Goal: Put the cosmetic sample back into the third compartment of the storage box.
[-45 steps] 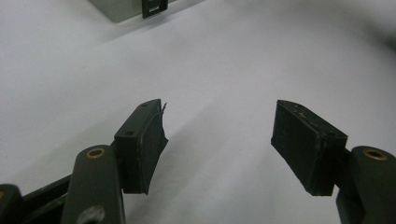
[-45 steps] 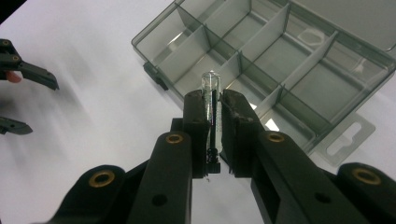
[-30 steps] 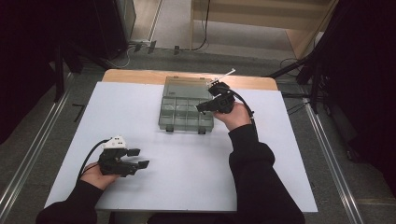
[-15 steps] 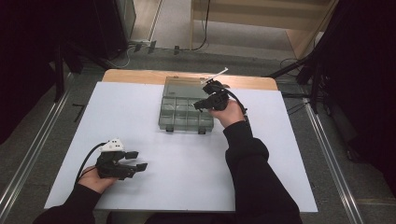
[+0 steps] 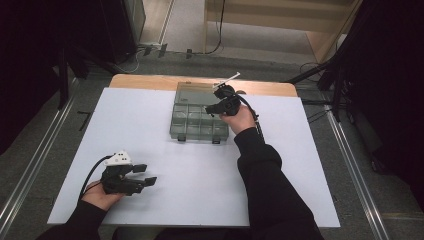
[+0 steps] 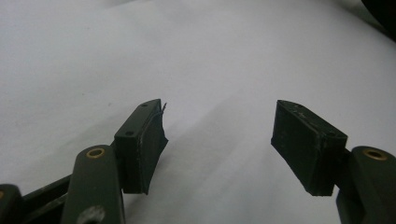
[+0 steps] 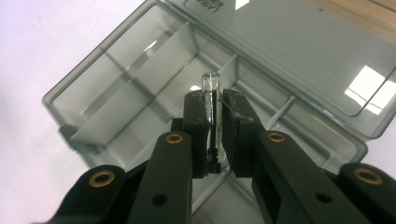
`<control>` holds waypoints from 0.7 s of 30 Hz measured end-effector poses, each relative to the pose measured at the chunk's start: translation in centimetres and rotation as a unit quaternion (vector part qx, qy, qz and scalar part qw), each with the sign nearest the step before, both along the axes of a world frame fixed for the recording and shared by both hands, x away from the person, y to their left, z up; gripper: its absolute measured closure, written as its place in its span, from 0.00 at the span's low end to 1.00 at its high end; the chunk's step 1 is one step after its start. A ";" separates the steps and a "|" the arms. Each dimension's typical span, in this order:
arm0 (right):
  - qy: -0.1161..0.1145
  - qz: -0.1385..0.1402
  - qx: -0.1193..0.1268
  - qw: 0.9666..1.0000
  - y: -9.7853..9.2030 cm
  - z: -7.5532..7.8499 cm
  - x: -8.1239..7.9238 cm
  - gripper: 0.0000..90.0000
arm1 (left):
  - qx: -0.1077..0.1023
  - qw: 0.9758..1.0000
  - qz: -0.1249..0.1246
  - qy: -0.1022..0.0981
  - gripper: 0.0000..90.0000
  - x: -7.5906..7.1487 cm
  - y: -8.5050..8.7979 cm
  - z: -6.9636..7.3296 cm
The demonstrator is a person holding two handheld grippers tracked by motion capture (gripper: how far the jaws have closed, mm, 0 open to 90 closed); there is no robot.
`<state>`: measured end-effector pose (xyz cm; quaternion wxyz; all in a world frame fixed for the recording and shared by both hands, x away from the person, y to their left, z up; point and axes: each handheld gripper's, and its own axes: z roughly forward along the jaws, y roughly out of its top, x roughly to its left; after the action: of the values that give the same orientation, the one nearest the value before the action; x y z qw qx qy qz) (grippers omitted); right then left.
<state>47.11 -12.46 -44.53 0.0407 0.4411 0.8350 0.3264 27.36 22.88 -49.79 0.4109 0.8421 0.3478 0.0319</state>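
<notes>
Table: white sheet, compartment box at far centre, lid open.
Right gripper: clamps a small clear vial over the box.
Vial: light, slick, likely fragile; hold mid-body, gently.
Left gripper: wide, empty, near left.

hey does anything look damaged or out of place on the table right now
Mostly tidy. The compartment box sits open and square on the white table, and the right gripper holds a small clear tube above it. One oddity: a frayed sliver sticks up from a pad of the left gripper, suggesting wear.
</notes>
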 end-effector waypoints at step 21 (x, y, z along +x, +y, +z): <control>0.016 -0.030 0.007 0.999 0.6 -2.4 1.4 0.90 | 0.006 1.000 0.003 -0.002 0.38 -0.1 0.1 0.0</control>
<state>48.51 -11.82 -46.90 0.0344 0.4713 0.8196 0.3239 27.29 23.03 -49.82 0.4068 0.8434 0.3491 0.0368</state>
